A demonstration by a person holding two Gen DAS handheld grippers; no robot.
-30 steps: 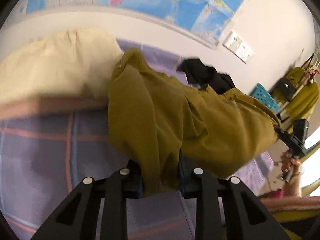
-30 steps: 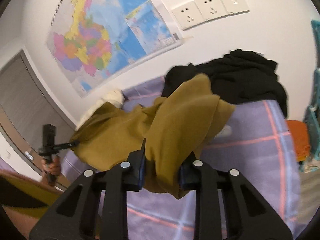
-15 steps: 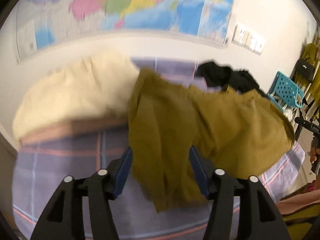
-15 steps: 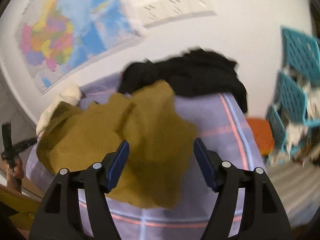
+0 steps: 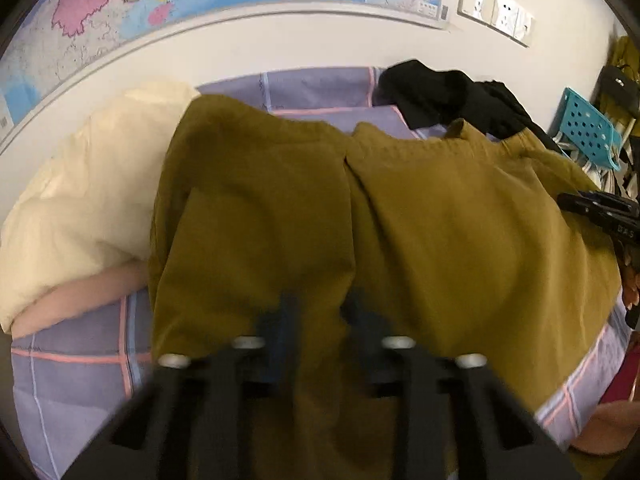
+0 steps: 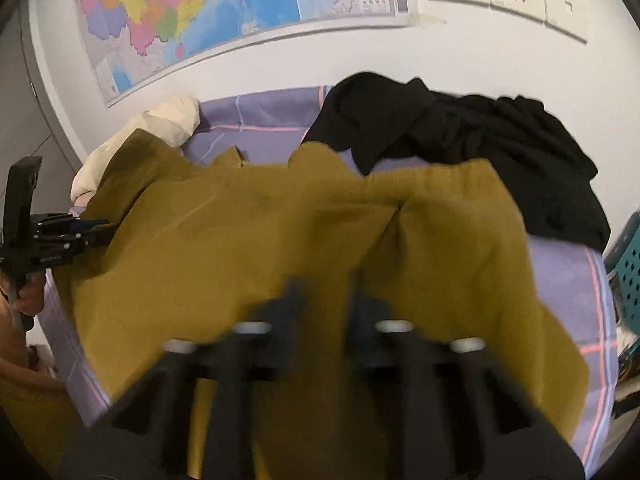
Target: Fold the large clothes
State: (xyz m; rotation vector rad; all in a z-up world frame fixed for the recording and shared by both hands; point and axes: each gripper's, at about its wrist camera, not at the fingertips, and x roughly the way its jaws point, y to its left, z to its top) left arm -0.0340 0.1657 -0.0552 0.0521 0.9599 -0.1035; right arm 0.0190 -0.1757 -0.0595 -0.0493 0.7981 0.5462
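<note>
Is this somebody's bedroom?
Probably a bedroom. The mustard garment lies on a bed with a purple checked sheet and a cream pillow, and a map hangs on the wall.

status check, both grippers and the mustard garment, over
Left gripper and right gripper both motion-blurred over the fabric, grip unclear. Mustard-olive cloth garment spread on the purple checked bedsheet. Crumpled black garment touching its far edge.
</note>
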